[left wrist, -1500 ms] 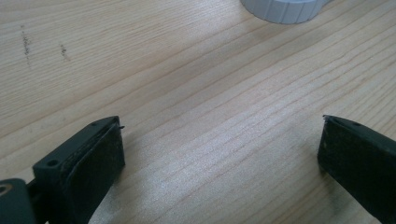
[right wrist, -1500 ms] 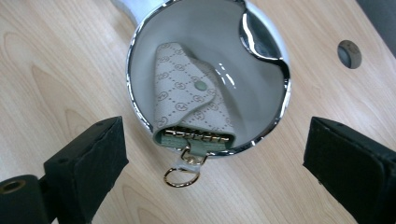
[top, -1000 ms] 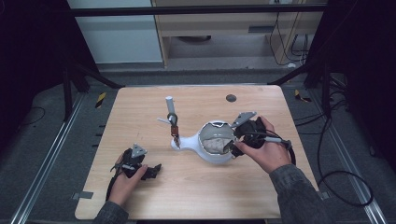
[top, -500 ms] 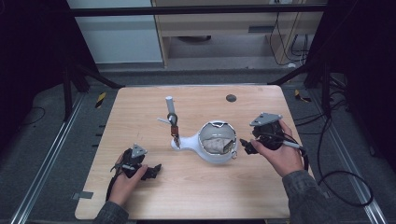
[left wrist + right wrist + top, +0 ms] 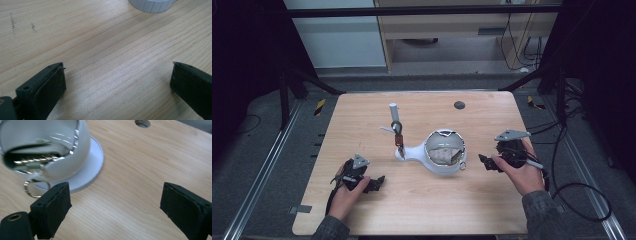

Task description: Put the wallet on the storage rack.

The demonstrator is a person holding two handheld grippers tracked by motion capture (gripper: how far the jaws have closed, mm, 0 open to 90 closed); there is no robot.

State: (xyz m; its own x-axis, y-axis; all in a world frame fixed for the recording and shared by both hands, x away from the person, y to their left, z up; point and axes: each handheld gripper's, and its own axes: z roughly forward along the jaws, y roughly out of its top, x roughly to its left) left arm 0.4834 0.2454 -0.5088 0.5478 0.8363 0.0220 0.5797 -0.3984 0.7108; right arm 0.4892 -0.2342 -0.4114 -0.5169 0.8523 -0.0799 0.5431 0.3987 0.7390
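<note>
A white, bowl-shaped object with a chrome rim point(image 5: 443, 159) lies tilted on its round base at the table's middle, its white stem pointing left. Up close, the white object point(image 5: 80, 150) has a small metal ring point(image 5: 30, 188) hanging from its rim. My right gripper point(image 5: 485, 163) is just right of it, apart from it. In its own view the right gripper point(image 5: 115, 205) is open with bare wood between its jaws, which have just been opening a little. My left gripper point(image 5: 375, 183) rests low at the front left. Seen from its own camera, the left gripper point(image 5: 117, 82) is open and holds nothing.
A white post point(image 5: 393, 111) stands behind the stem, with a black clip and an orange piece point(image 5: 398, 134) hanging by it. A dark round hole point(image 5: 459, 105) lies in the wooden table point(image 5: 422, 210) at the back. A ribbed white base point(image 5: 152, 5) lies ahead of the left jaws.
My right gripper has drawn back to the right and lower, away from the white object's rim. The left gripper has stayed where it was.
</note>
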